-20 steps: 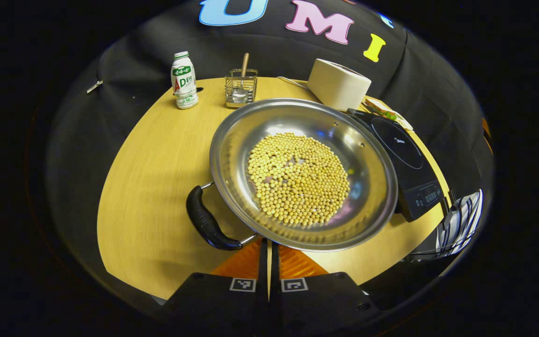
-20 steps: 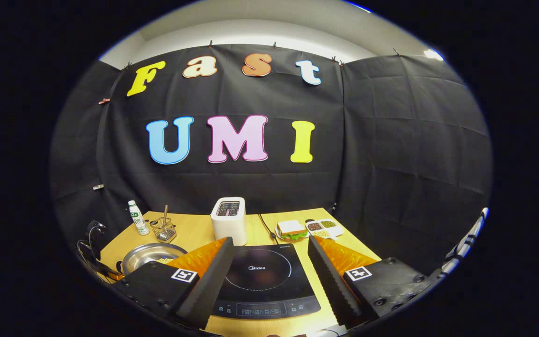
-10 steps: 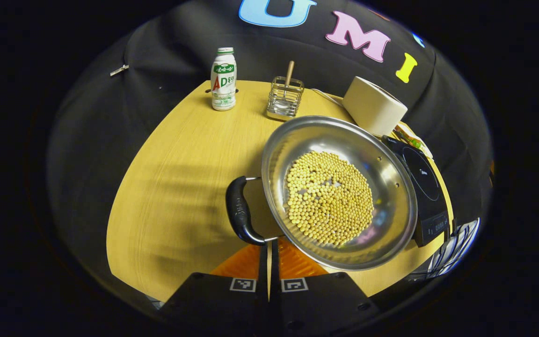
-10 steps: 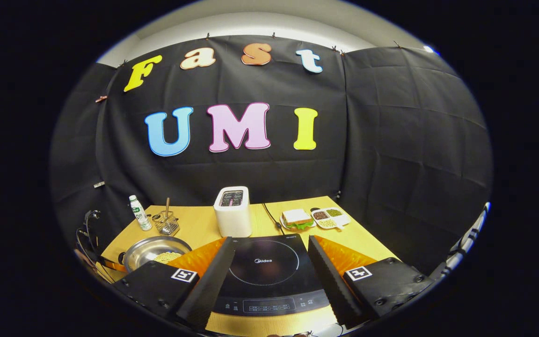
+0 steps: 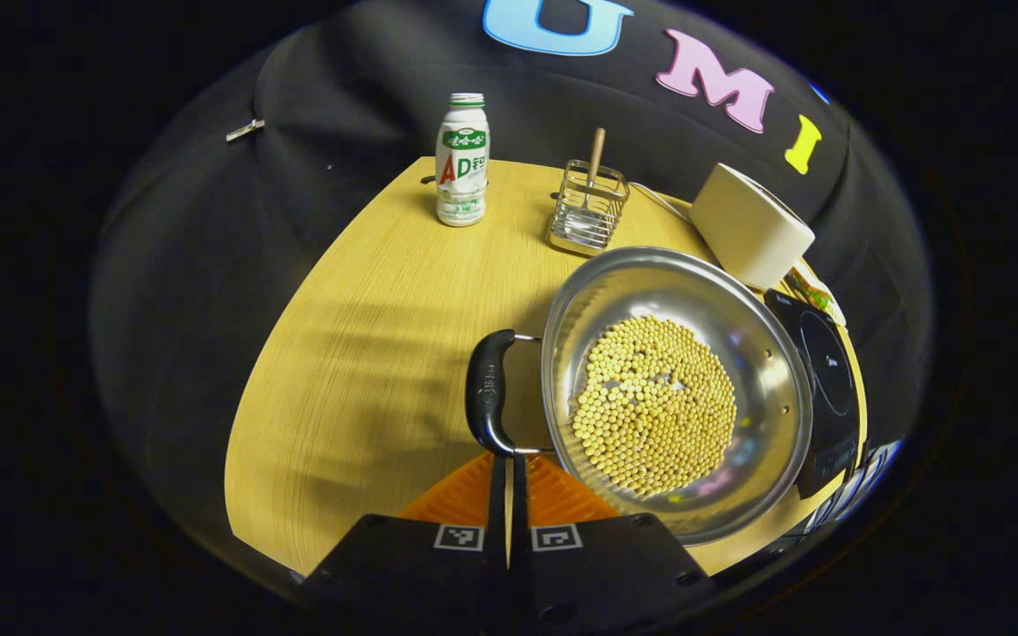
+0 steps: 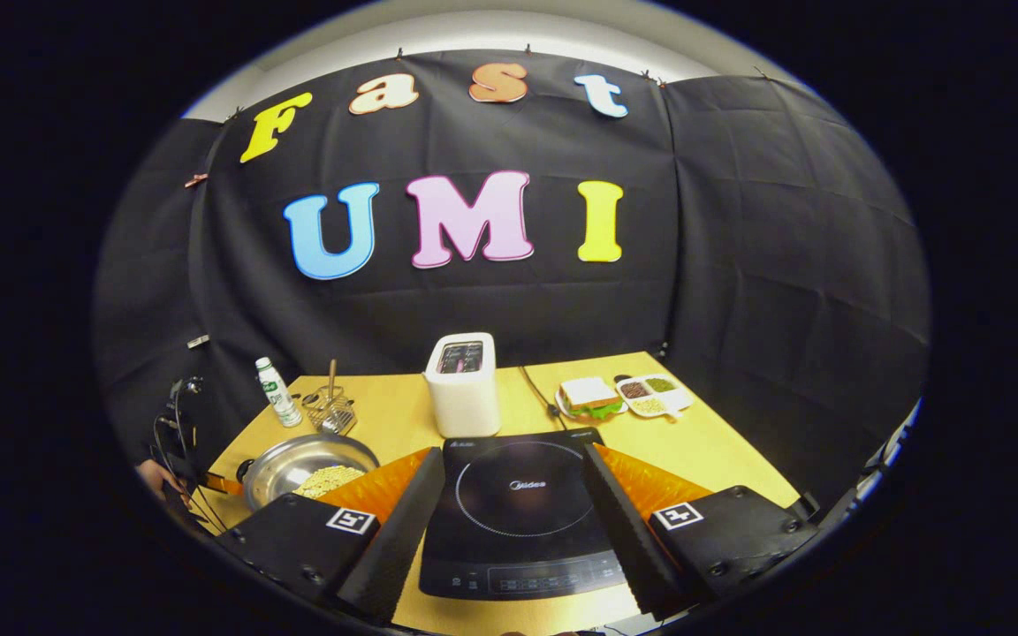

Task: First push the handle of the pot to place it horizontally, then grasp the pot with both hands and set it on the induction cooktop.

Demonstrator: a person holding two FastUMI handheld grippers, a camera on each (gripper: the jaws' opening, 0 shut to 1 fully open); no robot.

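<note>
Pot [image 5: 677,389] shifts toward 3 o'clock in left gripper view, sitting on the table [image 5: 368,353] beside the cooktop [image 6: 518,512]; left claw [image 5: 507,481] pinched together at black handle [image 5: 487,402], right claw [image 6: 509,521] wide; steel slick, beans loose, grab handles.

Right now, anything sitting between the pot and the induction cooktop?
Nothing visible. The pot of beans sits right beside the induction cooktop, with no object in between. The cooktop's glass is bare. The toaster stands behind the cooktop, off the path. The right claw is open, framing the cooktop.
</note>
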